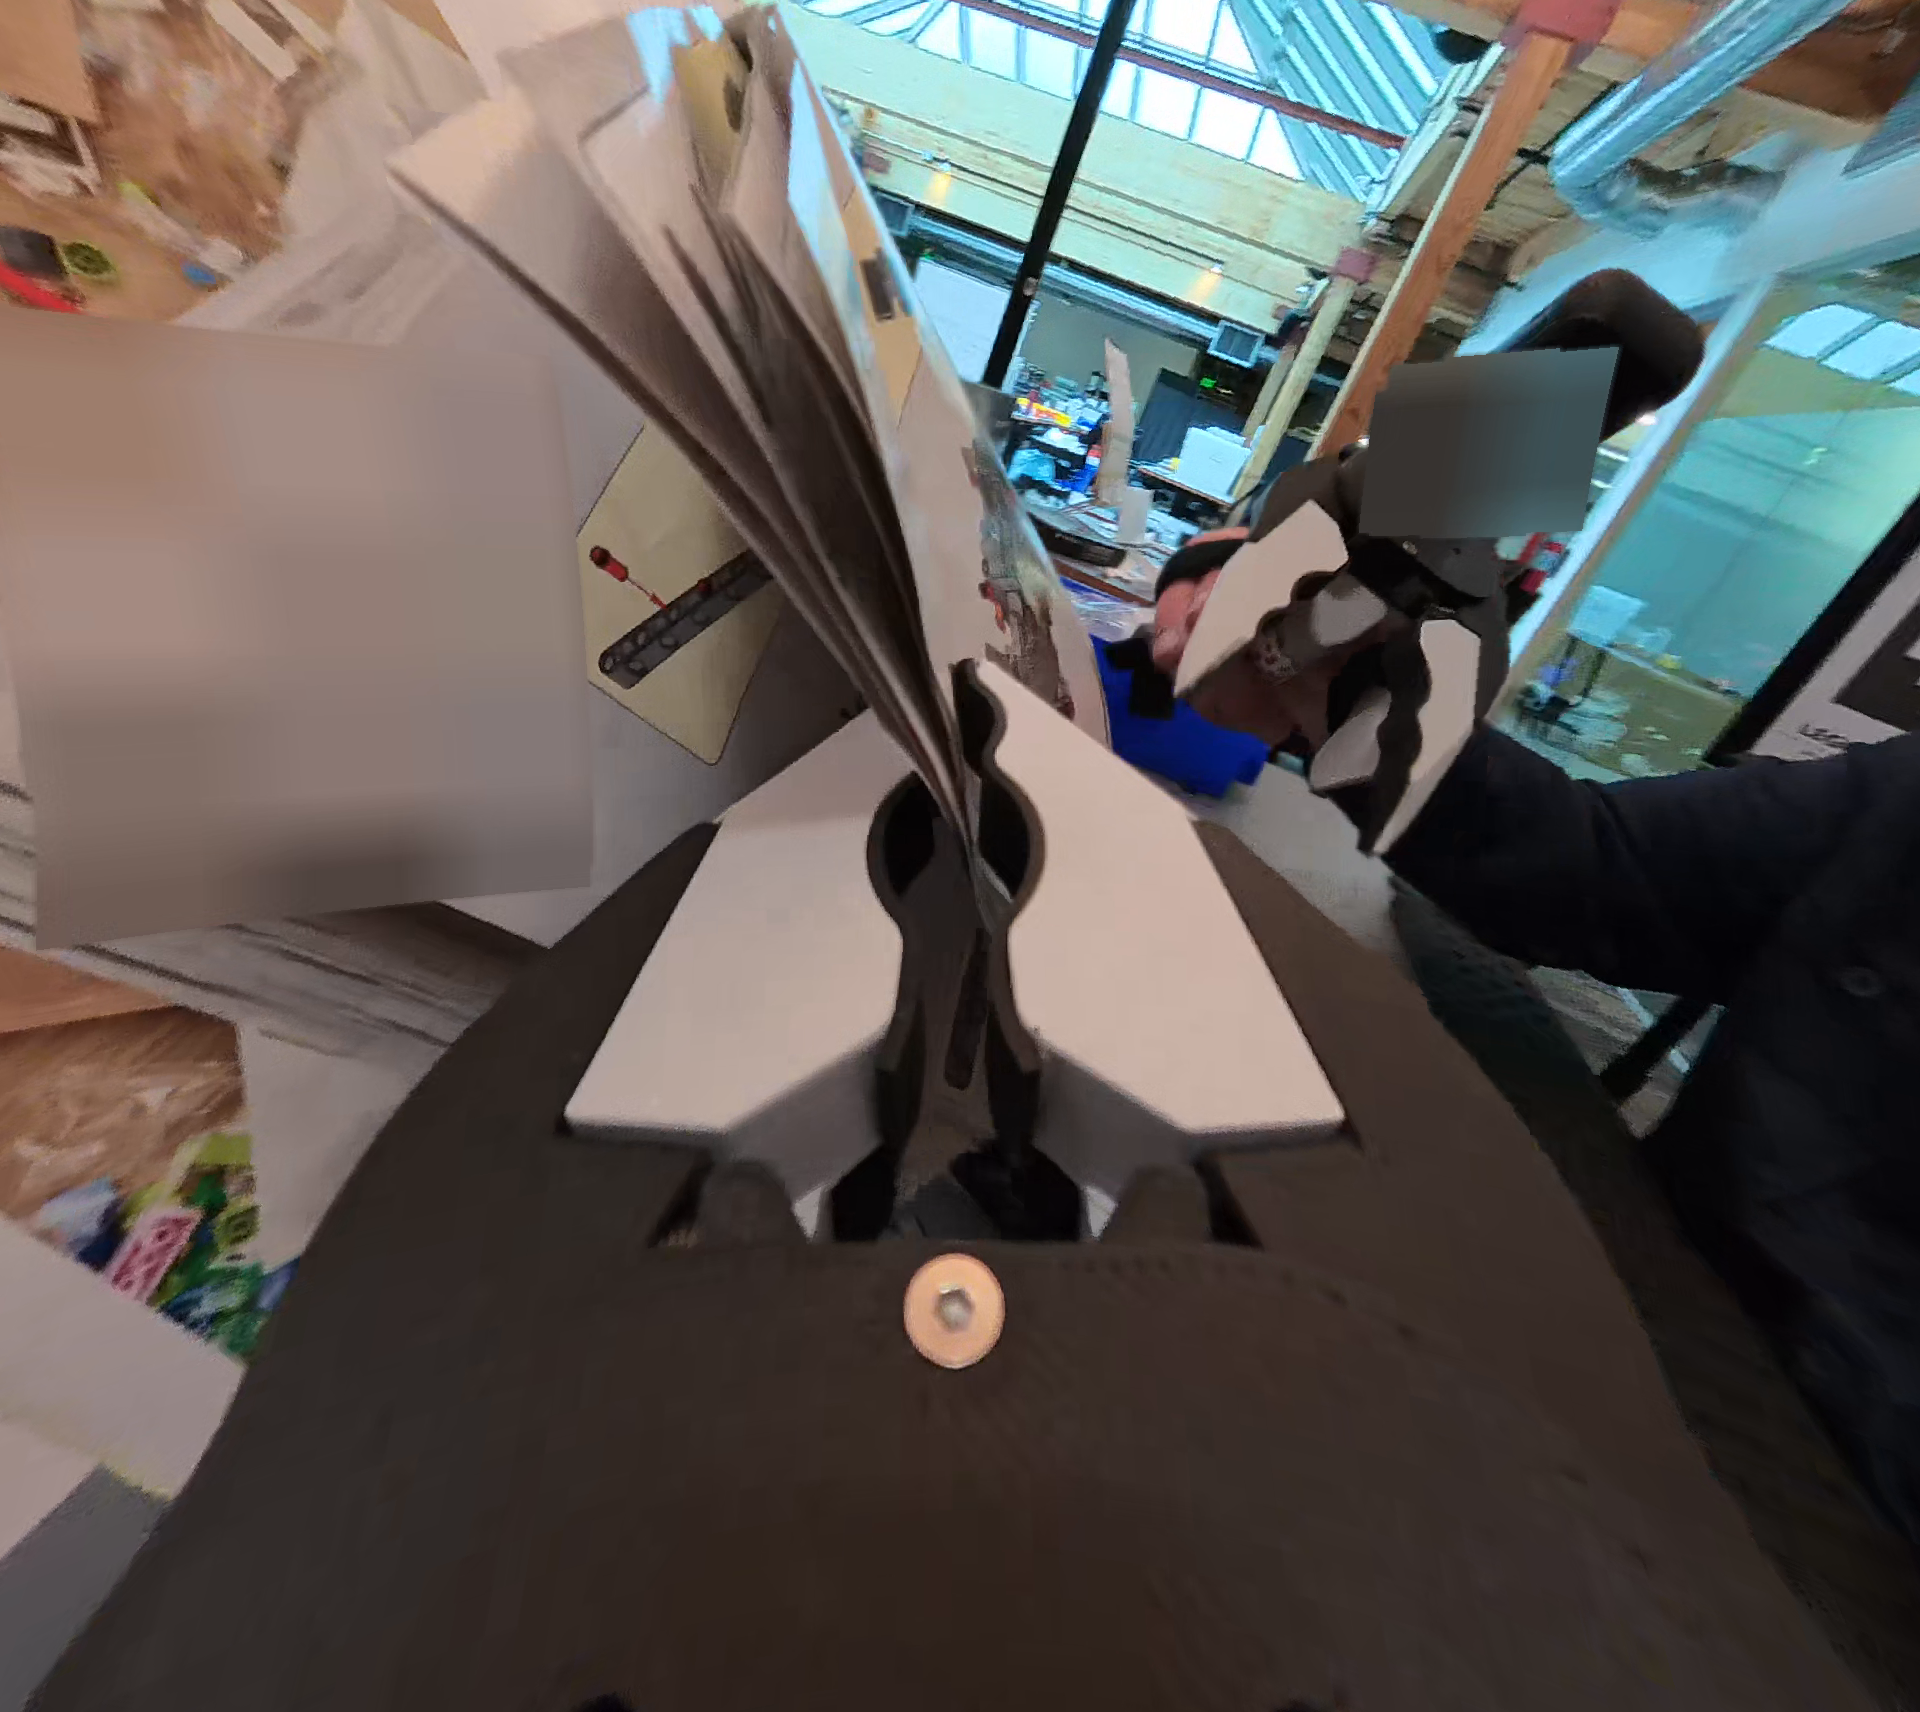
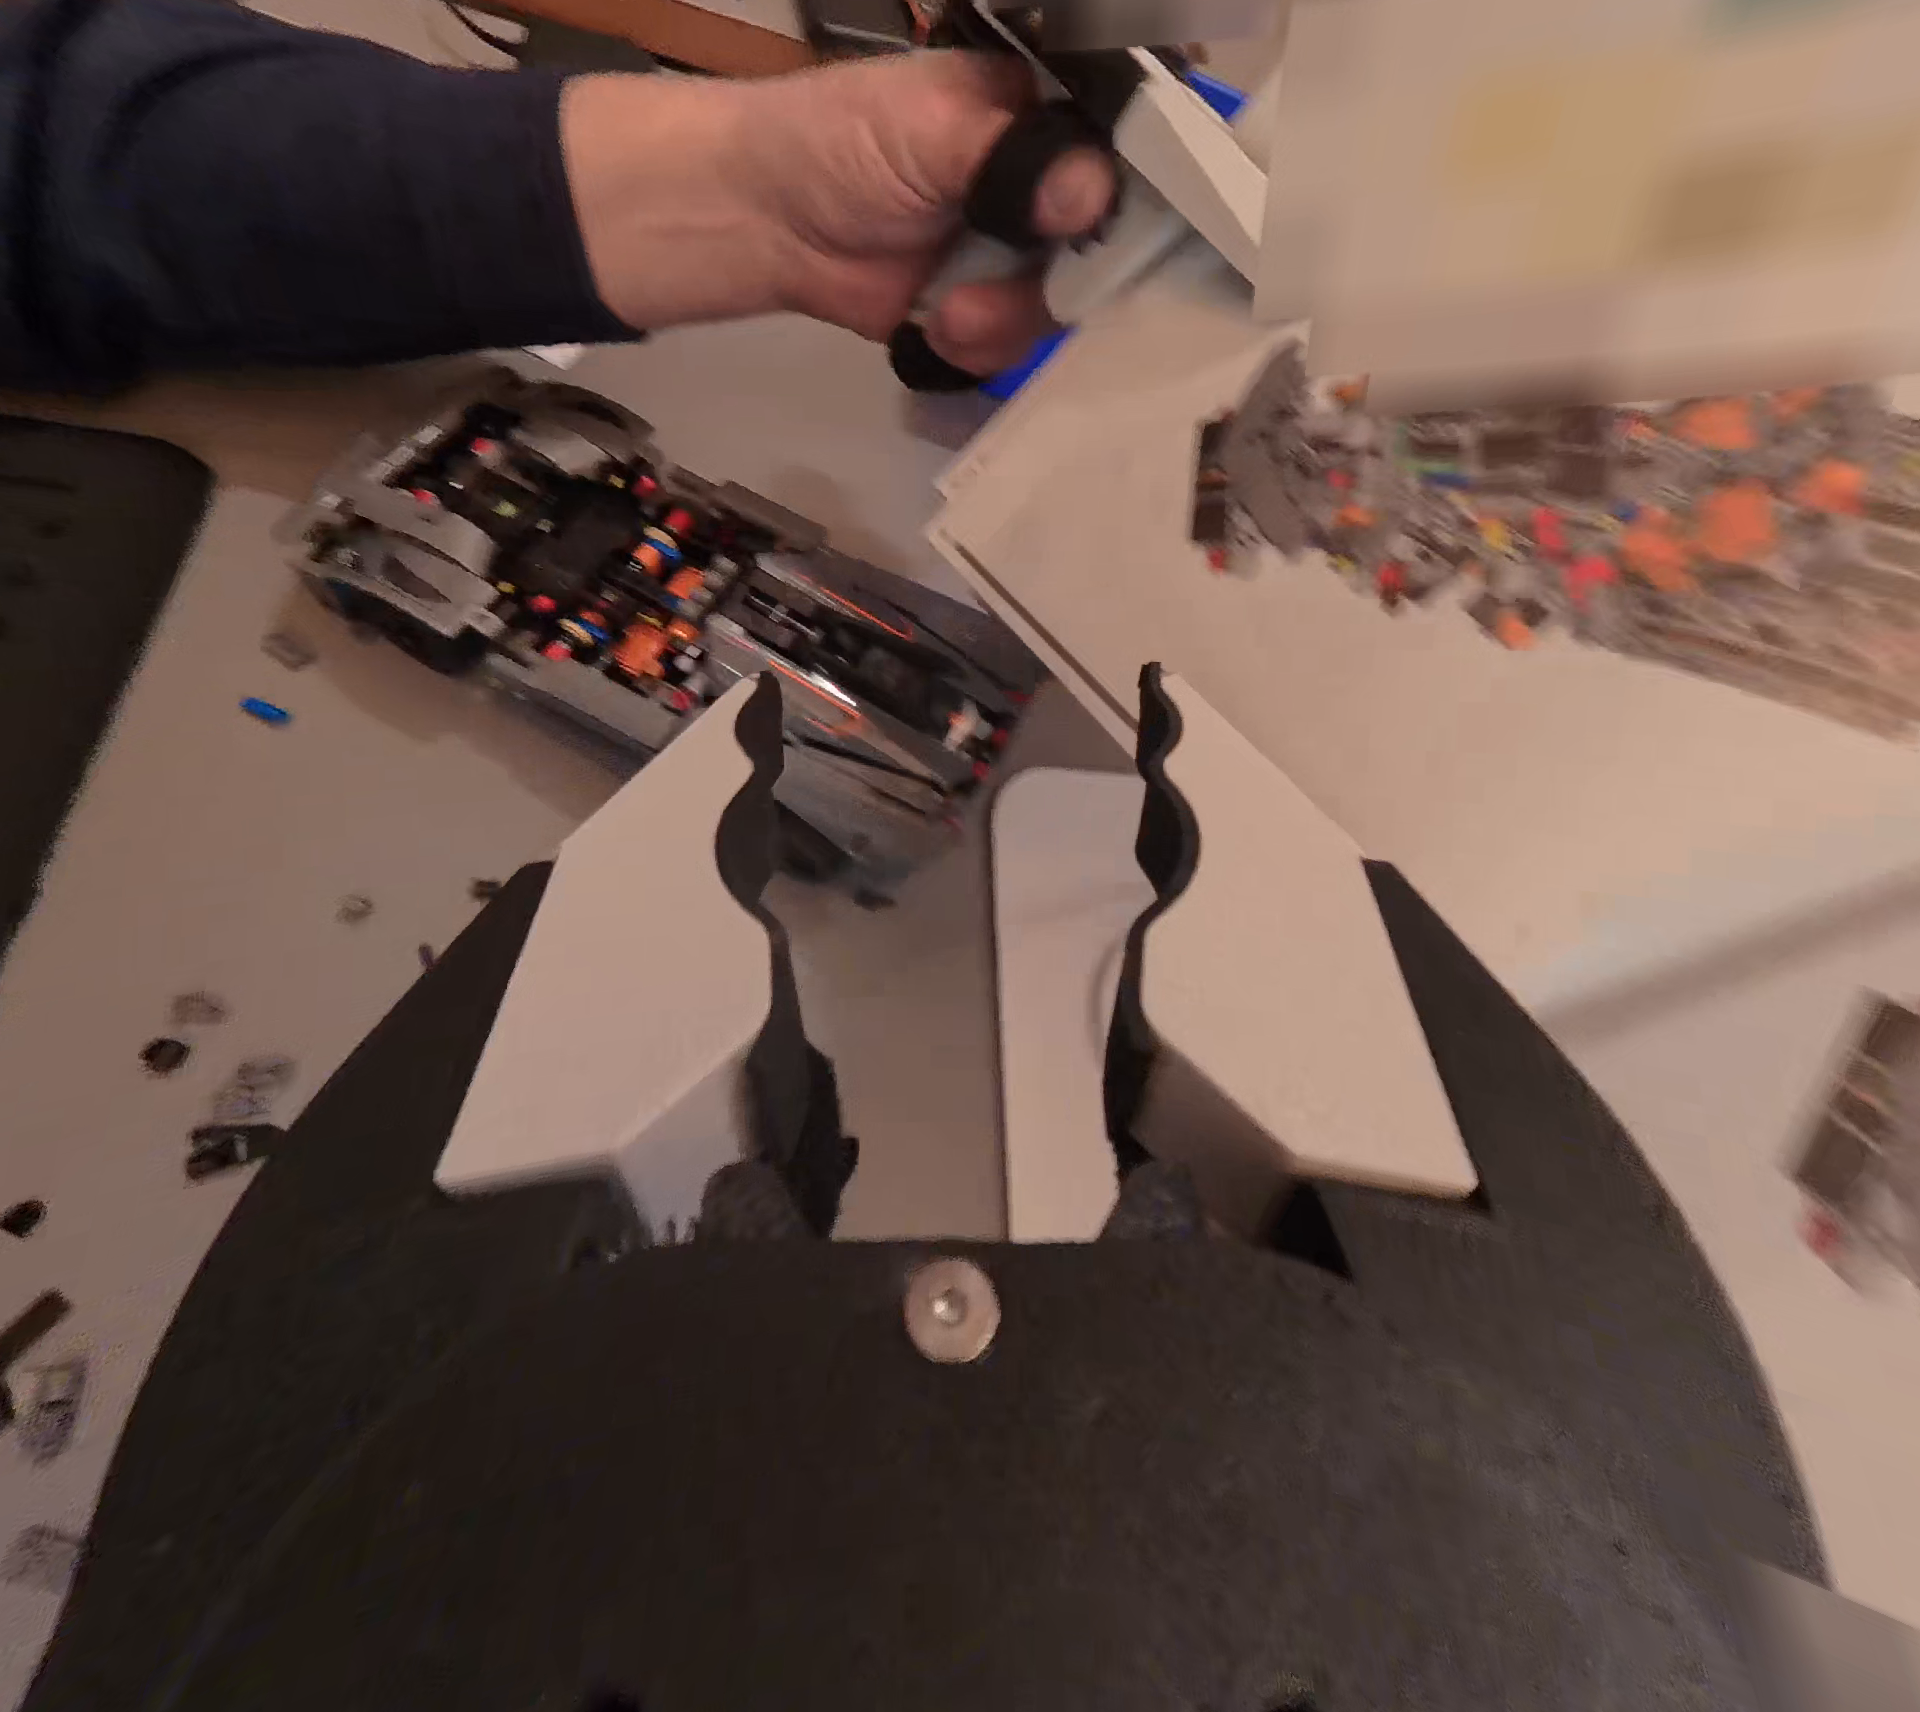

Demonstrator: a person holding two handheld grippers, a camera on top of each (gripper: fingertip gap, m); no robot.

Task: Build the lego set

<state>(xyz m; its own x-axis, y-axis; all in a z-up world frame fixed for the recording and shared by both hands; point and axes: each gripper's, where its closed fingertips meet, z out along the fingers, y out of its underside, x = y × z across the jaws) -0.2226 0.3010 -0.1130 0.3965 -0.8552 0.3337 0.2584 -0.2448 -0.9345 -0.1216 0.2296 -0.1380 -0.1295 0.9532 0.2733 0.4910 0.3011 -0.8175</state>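
Observation:
My left gripper (image 1: 961, 727) is shut on a bunch of pages of the instruction booklet (image 1: 790, 457), which fans upward and to the left, lifted off the table. In the right wrist view the booklet (image 2: 1455, 623) hangs at the upper right, held by the left gripper (image 2: 1174, 145) in a person's hand (image 2: 810, 208). My right gripper (image 2: 951, 706) is open and empty, above the table. The part-built grey lego car (image 2: 644, 582) with orange and red parts lies on the white table (image 2: 312, 831) just beyond it. The right gripper also shows in the left wrist view (image 1: 1340, 686).
Small loose lego pieces (image 2: 208, 1091) lie scattered at the table's left, with a blue piece (image 2: 265, 710). A black mat (image 2: 73, 623) sits at the far left. A dark sleeve (image 2: 260, 176) reaches across the top. A pile of coloured pieces (image 1: 177, 1247) shows at the lower left. Tip to tip, the grippers are about 12 cm apart.

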